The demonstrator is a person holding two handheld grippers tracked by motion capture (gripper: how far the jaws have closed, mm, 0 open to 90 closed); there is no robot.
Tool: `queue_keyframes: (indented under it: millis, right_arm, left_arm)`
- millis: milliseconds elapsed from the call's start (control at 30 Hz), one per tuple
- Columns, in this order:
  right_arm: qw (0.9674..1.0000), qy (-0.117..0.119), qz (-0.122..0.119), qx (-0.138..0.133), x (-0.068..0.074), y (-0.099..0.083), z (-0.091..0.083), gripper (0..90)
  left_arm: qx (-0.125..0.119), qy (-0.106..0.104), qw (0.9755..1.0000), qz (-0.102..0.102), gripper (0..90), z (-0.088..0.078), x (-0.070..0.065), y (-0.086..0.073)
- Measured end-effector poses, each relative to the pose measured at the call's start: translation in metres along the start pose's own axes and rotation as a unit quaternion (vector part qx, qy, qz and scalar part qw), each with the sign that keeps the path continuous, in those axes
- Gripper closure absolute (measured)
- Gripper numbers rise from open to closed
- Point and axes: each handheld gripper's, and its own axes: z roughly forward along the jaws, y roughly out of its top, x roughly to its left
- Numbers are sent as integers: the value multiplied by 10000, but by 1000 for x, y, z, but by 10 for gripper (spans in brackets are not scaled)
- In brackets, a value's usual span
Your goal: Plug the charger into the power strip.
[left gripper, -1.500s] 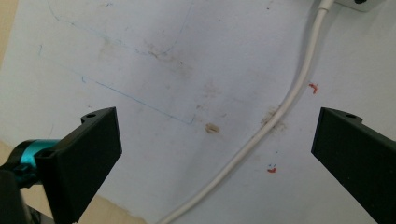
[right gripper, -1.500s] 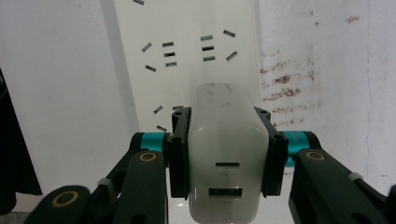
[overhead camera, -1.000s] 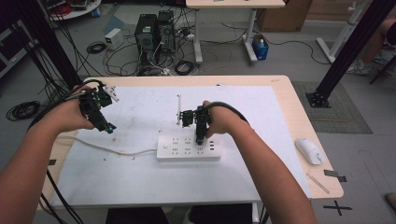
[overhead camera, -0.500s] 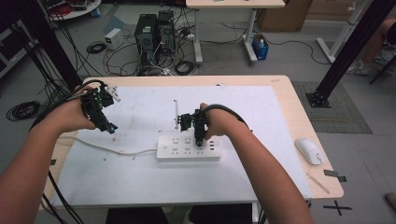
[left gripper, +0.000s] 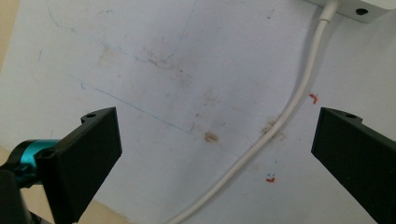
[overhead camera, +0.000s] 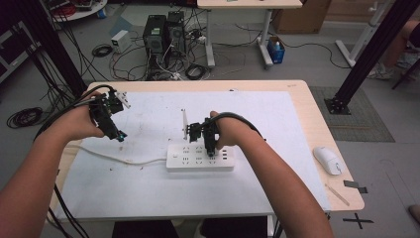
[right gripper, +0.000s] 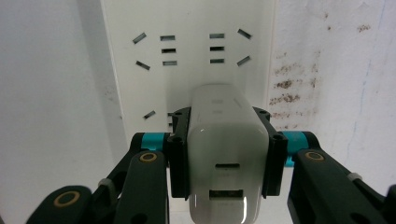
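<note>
A white power strip lies across the middle of the white mat, and its sockets show in the right gripper view. My right gripper stands over the strip, shut on a white USB charger that it holds against the strip's face; the prongs are hidden. My left gripper hovers open at the mat's left, nothing between its jaws. In the left gripper view the strip's white cord curves over the mat under my left gripper, and a corner of the strip sits at the top right.
The white mat covers most of the wooden table. A white computer mouse and a thin stick lie near the table's right edge. The cord trails left from the strip toward the left edge.
My right gripper has eased slightly left and down onto the strip with the charger in it. The left gripper has barely moved.
</note>
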Motion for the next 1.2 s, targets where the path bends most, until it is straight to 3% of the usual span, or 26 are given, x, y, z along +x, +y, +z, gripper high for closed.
queue_keyframes:
  millis: [67, 233, 367, 567, 600, 633, 667, 800, 1033, 1200]
  right_arm:
    - [9999, 31, -13, -99, -2, -2, 0, 632]
    - [9998, -142, -86, 104, 4, 4, 3, 632]
    - [9999, -90, -45, 0, 1, 2, 4, 631]
    - [10000, 43, -5, -87, -2, 0, 3, 621]
    - [9999, 91, 3, -125, -2, -1, 3, 605]
    - [9993, 246, 123, -248, -5, -3, 2, 527]
    - [9990, 294, 230, -256, -5, -4, 0, 518]
    - [9977, 240, 277, -569, -7, -13, -11, 440]
    - [9938, 245, 591, -904, -7, -34, -38, 390]
    - [9922, 36, 762, -989, -6, -47, -54, 319]
  left_arm:
    - [14, -3, 10000, -15, 17, 2, -1, 1]
    - [30, -1, 10000, -9, 17, 4, -1, 2]
    - [2, -24, 10000, 30, 17, 5, -3, 2]
    - [-29, -20, 10000, 19, 17, 3, -3, -1]
    - [-22, -8, 10000, 3, 17, 2, -2, -2]
    - [29, 8, 10000, 46, 17, 1, -1, -2]
    - [6, -2, 10000, -22, 16, 2, -1, -2]
    - [6, 21, 10000, -23, 16, -1, 2, 0]
    - [-15, 20, 10000, -35, 16, -6, 3, 5]
    - [25, 7, 10000, 58, 16, -11, 5, 8]
